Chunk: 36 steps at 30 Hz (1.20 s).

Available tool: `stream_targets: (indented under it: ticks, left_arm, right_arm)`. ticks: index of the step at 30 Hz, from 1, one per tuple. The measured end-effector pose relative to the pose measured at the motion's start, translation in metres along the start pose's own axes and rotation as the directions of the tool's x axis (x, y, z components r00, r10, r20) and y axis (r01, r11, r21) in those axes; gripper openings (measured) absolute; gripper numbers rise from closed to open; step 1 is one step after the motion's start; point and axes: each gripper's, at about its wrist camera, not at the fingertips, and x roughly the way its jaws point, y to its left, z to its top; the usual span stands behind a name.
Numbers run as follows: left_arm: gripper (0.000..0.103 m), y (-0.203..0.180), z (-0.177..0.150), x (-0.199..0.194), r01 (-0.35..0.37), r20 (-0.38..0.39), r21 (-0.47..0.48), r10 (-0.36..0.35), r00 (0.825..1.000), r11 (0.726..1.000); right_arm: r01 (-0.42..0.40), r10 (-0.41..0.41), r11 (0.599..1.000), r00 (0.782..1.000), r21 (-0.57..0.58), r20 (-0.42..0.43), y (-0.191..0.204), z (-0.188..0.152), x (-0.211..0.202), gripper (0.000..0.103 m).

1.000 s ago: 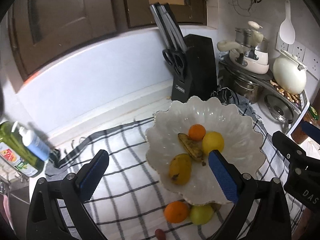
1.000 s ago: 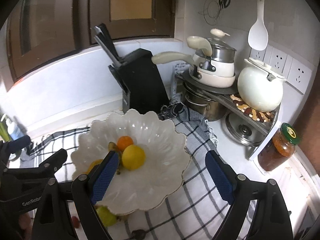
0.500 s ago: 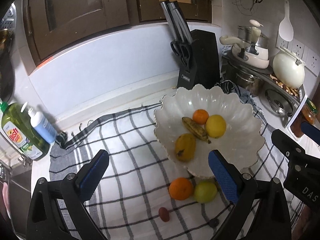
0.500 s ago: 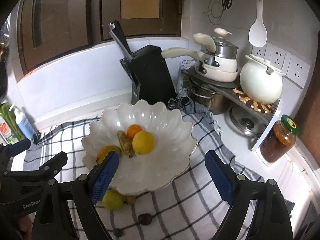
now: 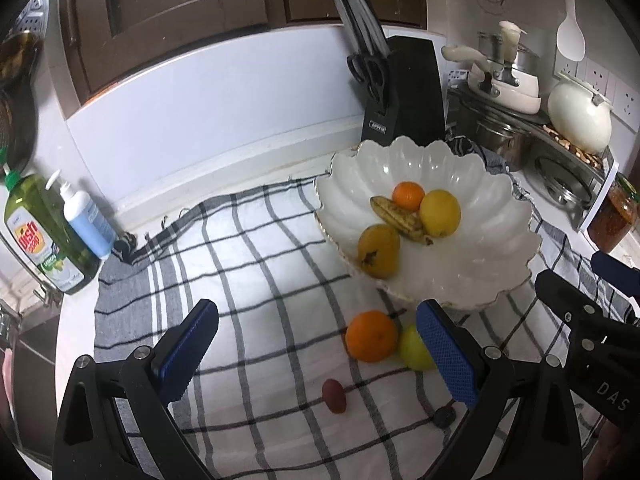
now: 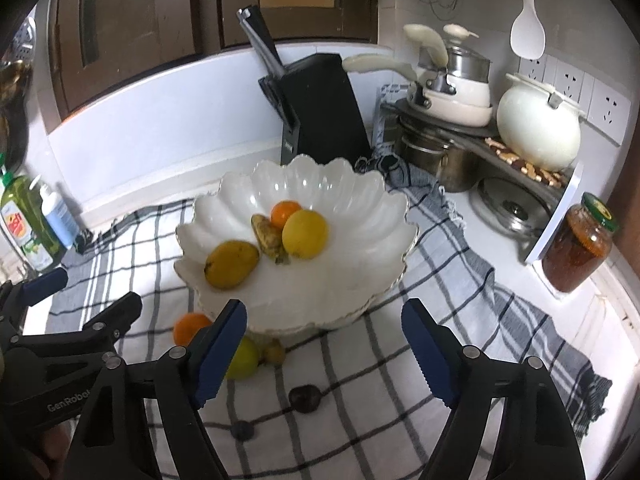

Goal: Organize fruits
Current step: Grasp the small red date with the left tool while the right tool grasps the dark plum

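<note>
Checked cloth (image 5: 248,264) covers the tabletop, black lines on white. On it, toward far right, stands the white scalloped bowl (image 5: 516,240), w/ four fruits already inside: a yellow mango (image 5: 378,250), a spotted banana (image 5: 400,220), a small orange (image 5: 408,196) and a lemon (image 5: 440,212).

Outside the bowl, on the cloth just near its front rim, some fruits are left: a bigger orange (image 5: 371,336) touching a green-yellow fruit (image 5: 414,350), then a small red fruit (image 5: 334,396) nearer, and a dark berry (image 5: 444,418) to its right. The right wrist view shows also a small brownish fruit (image 6: 274,352) under the rim.

Left gripper (image 5: 316,354) hangs above the cloth, jaws wide apart, holding nothing. Right gripper (image 6: 324,348) is the same, jaws spread and empty, approx. before the bowl.

I judge the step as between picks: bowl partly filled, loose fruits waiting. Next move probably calls for lowering one gripper on the big orange, closing gently, since it is round and may roll against its neighbour.
</note>
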Motion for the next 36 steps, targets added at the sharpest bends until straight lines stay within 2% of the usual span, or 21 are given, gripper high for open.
stream_targets:
  ticks: [14,19,22,36]
  left_arm:
    - [0.1,0.004,-0.038,0.019,-0.01,-0.023,-0.014,0.01,1.0,1.0]
    - [0.098,0.003,-0.05,0.027,-0.017,-0.041,-0.024,0.016,0.999,1.0]
    - [0.096,0.003,-0.055,0.031,-0.019,-0.043,-0.031,0.018,0.999,0.999]
    - [0.075,0.001,-0.078,0.056,-0.005,-0.082,-0.035,0.002,0.997,0.999]
  right_arm:
    - [-0.01,0.009,1.0,0.998,-0.008,-0.065,0.007,-0.038,0.02,0.08]
    - [-0.008,0.006,1.0,0.996,-0.02,-0.084,0.009,-0.047,0.026,0.078]
    - [-0.014,0.012,1.0,0.995,-0.018,-0.099,0.008,-0.052,0.031,0.072]
    - [-0.006,0.0,0.999,0.994,-0.045,-0.113,0.013,-0.068,0.044,0.07]
